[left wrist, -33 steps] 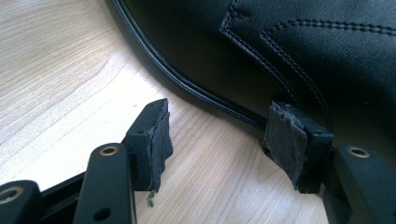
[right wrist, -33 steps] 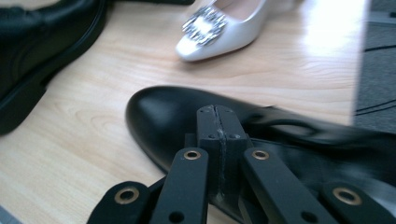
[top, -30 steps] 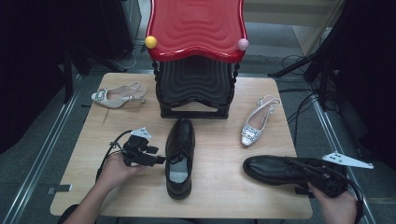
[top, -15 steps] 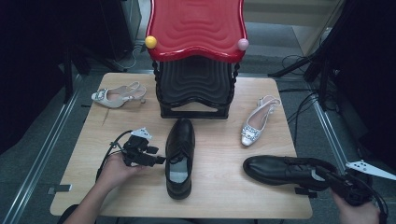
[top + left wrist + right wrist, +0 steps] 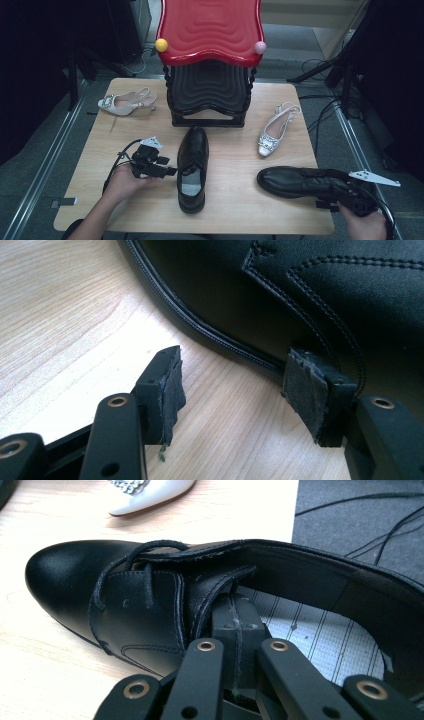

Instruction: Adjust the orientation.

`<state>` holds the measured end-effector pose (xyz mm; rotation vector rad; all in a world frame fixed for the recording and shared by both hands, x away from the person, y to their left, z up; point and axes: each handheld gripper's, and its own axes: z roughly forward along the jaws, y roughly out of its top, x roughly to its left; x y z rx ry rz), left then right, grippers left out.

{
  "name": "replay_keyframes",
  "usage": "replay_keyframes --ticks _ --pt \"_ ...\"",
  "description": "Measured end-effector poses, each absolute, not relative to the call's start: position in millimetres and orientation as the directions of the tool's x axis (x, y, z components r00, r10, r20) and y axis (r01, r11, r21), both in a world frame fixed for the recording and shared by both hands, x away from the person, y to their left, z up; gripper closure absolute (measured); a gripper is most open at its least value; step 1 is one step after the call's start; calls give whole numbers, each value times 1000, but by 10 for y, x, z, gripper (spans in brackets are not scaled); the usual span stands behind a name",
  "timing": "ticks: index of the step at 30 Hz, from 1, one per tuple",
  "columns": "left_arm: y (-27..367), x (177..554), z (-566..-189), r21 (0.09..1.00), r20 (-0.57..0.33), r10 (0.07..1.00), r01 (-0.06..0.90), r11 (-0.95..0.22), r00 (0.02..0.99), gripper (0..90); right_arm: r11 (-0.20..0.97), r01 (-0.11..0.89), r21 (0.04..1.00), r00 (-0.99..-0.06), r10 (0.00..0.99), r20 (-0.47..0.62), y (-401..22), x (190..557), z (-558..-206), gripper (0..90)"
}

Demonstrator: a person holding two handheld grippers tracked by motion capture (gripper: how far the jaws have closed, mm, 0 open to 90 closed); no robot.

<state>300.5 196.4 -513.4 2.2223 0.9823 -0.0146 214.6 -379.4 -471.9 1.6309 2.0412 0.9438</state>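
Observation:
Two black leather lace-up shoes lie on the wooden table (image 5: 235, 210). One shoe (image 5: 195, 150) lies at the middle with its toe toward the rack. My left gripper (image 5: 171, 171) rests at its left side, open; in the left gripper view (image 5: 232, 390) one pad (image 5: 300, 385) is against the shoe's side (image 5: 300, 290) by the sole edge. The other shoe (image 5: 285, 180) lies at the right front, toe to the left. My right gripper (image 5: 336, 189) reaches into its opening from the heel end; its jaws (image 5: 234, 625) are shut together under the lace flap of the shoe (image 5: 75, 575).
A black stepped rack with a red wavy top (image 5: 210, 30) stands at the back middle. A silver slingback (image 5: 274, 132) lies to its right and a beige heeled sandal (image 5: 127, 102) at the back left. The table's right edge runs close beside the right shoe. Cables trail on the floor.
My right hand swung out to the right past the table edge, then came back left with its jaws inside the right shoe. The left gripper and both shoes stayed put.

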Motion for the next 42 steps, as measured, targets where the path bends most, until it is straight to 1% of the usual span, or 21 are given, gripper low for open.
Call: replay_keyframes --ticks 4,6,10,13,15,19,22,25,27,30,32,37,39,42 --pt "1970 3004 -5128 594 -272 647 653 -469 712 409 120 714 690 -299 943 145 -3717 2162 -4684 900" --pt "1974 3008 -5129 593 -277 645 655 -469 712 408 150 721 677 -320 938 133 -3633 2180 -4704 900" --pt "1972 3004 -5129 594 -275 647 655 -468 711 408 163 722 673 -316 942 111 -3563 2177 -4686 900" --pt "1976 3004 -5125 595 -275 647 654 -466 711 408 155 723 673 -314 942 121 -3555 2188 -4676 900" --pt "1980 3004 -5125 600 -274 649 653 -462 710 408 140 726 673 -316 937 147 -3556 2193 -4677 900" --pt "1986 3007 -5120 600 -279 648 655 -459 709 409 79 722 687 -324 916 236 -3590 2215 -4710 900" --pt "1986 3009 -5124 598 -278 650 657 -459 708 409 80 723 686 -324 916 235 -3588 2207 -4716 900" --pt "1987 3009 -5125 598 -279 649 657 -459 708 409 113 725 680 -313 933 179 -3634 2197 -4754 900" --pt "1989 3007 -5122 599 -279 648 656 -459 708 409 134 718 683 -336 926 172 -3674 2179 -4773 892" --pt "1988 3006 -5123 598 -280 647 657 -460 709 409 134 716 685 -325 932 158 -3727 2145 -4747 865" --pt "1984 3007 -5126 597 -278 648 656 -461 709 409 116 710 695 -319 932 170 -3778 2114 -4705 854" --pt "1992 3015 -5130 594 -282 650 661 -459 705 409 104 684 722 -303 941 152 -3896 1994 -4517 830" --pt "1999 3017 -5128 594 -281 652 661 -458 704 409 105 679 727 -321 933 166 -3901 1954 -4447 784" --pt "1998 3016 -5130 594 -282 652 662 -457 703 408 144 674 724 -375 912 167 -3838 1914 -4378 701"
